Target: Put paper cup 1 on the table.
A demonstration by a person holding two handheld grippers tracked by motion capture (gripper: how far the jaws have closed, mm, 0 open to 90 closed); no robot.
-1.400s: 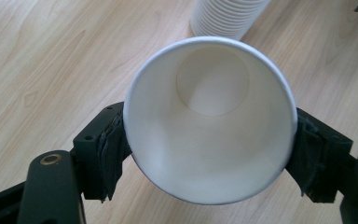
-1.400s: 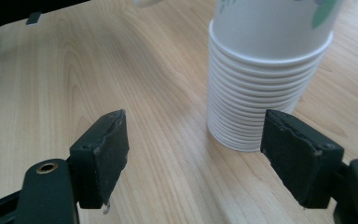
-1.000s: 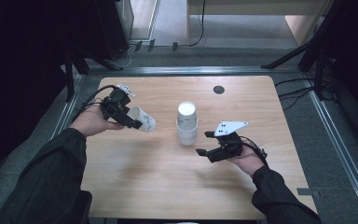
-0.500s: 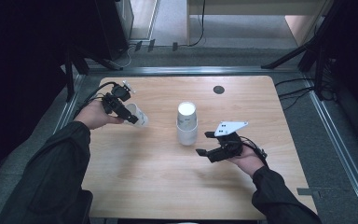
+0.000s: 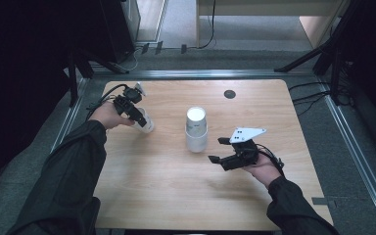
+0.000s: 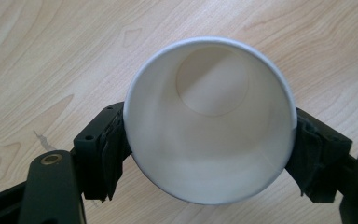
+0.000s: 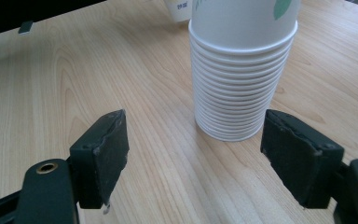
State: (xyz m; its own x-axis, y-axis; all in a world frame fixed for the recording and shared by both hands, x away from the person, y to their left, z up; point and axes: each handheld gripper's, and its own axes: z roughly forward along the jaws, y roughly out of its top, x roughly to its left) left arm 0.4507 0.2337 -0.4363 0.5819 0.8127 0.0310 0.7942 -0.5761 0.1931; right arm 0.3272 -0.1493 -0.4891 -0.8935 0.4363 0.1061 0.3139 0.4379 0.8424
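The left tool [image 5: 136, 113] grips a white paper cup [image 6: 209, 116] low over the pale wooden bench [image 5: 152, 186]; the right tool [image 7: 209, 158] waits open (by the stack). Best set it down squarely, then release.

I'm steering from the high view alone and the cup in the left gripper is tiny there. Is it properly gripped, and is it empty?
Observer: Yes, gripped. In the left gripper view the left gripper has a pad pressed on each side of the paper cup, just below its rim.
Operator: Anything inside it?
Observer: No, its white bottom is bare.
Operator: And the white thing mid-table, is that one cup?
Observer: No, the right gripper view shows a stack of cups, upside down, many rims nested one over another.
Operator: Is the right gripper on it?
Observer: No. The right gripper is open, with the stack beyond the pads, untouched.
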